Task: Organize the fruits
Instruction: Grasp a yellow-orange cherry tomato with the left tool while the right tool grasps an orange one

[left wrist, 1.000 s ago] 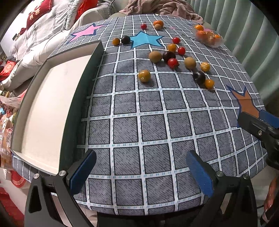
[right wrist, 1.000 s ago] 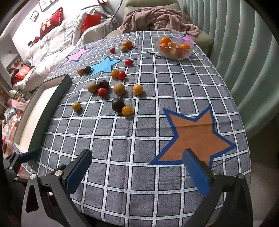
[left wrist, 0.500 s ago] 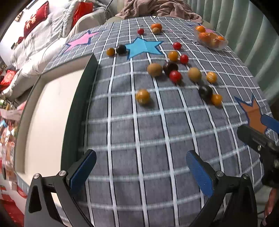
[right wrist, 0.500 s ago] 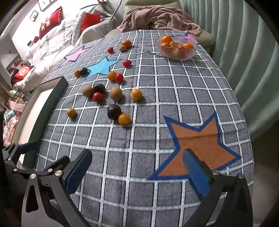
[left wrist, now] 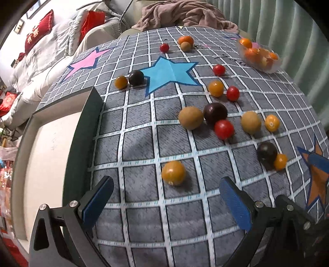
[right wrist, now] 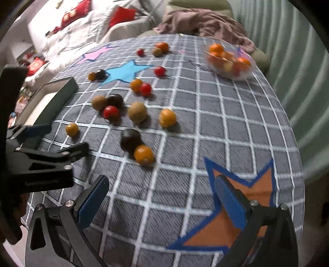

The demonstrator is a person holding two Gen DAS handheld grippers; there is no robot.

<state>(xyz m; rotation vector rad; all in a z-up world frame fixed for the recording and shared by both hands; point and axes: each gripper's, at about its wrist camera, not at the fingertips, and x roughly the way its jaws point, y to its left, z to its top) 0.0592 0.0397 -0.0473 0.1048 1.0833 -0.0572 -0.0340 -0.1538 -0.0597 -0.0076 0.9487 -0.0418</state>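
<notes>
Only blurred, unreadable lettering on the tablecloth [left wrist: 226,56].

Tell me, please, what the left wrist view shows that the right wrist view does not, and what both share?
Only the left wrist view shows the long white inside of the tray and the open left gripper from behind.

Only the right wrist view shows the whole orange star, the open right gripper from behind, and the left gripper from the side.

Both share the loose fruits on the checked cloth, the blue star, the bowl of fruit and the blanket.
</notes>
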